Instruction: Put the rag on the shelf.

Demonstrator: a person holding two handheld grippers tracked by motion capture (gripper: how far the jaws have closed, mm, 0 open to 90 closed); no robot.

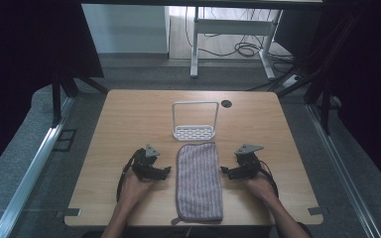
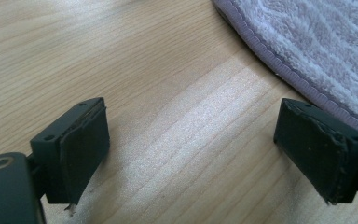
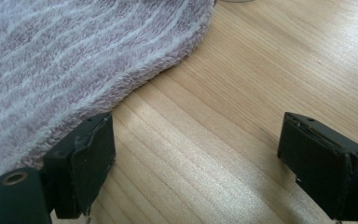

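A striped towel (image 1: 199,181) lies flat in the middle of the table (image 1: 129,114). The left gripper (image 1: 164,171) waits at its nine o'clock, the right gripper (image 1: 224,170) at three, both wide apart and empty. A grab might bunch the towel up.
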